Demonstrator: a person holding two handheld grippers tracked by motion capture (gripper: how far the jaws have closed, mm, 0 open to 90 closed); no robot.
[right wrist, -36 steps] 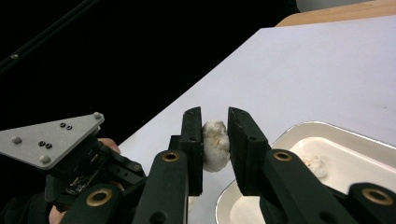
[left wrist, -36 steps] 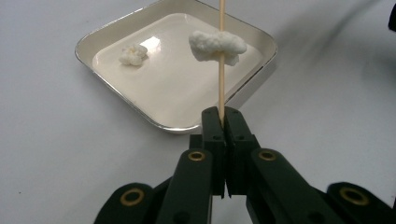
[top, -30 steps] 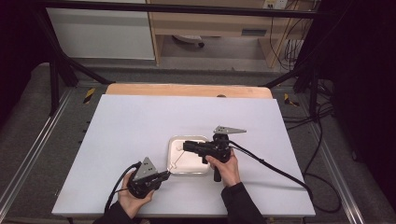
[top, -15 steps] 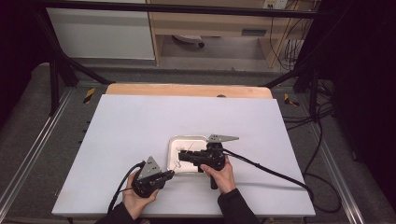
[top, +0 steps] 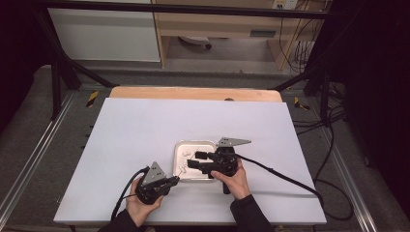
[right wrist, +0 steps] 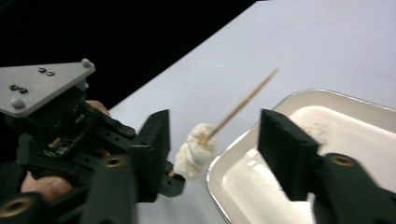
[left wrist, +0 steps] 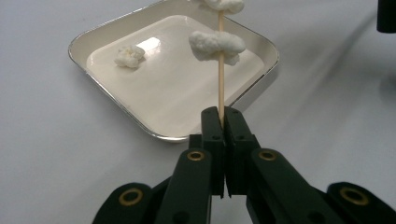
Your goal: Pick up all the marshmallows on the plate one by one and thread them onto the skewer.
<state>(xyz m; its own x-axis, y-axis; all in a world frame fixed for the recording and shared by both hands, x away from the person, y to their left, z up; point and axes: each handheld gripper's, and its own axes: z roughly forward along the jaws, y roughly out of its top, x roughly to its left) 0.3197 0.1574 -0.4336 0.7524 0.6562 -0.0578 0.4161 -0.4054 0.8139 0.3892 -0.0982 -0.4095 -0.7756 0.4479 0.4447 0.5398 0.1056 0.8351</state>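
- Since a second earlier, the right gripper [top: 193, 160] had drawn nearer the person above the tray [top: 180, 150], and its jaws had just been opening, with the skewered popcorn between them but untouched.
- The left gripper [left wrist: 223, 116] sat just beside the tray's near corner, jaws pressed together on the lower end of a thin wooden skewer [left wrist: 220, 79], which pointed out over the tray.
- Two pieces of popcorn [left wrist: 217, 45] were threaded on the skewer, one above the other; a loose piece [left wrist: 129, 56] lay on the tray floor, further left in the left gripper view.
- The popcorn looked very light, soft and crumbly, so it would likely crush under a firm squeeze; a gentle hold across its sides seemed best.
- The skewer looked stiff but thin and easy to snap; its bare lower end was the place to hold it.
- In the right gripper view the spread jaws flanked the skewered popcorn [right wrist: 194, 151] and the skewer's tip [right wrist: 273, 72], clear of both.
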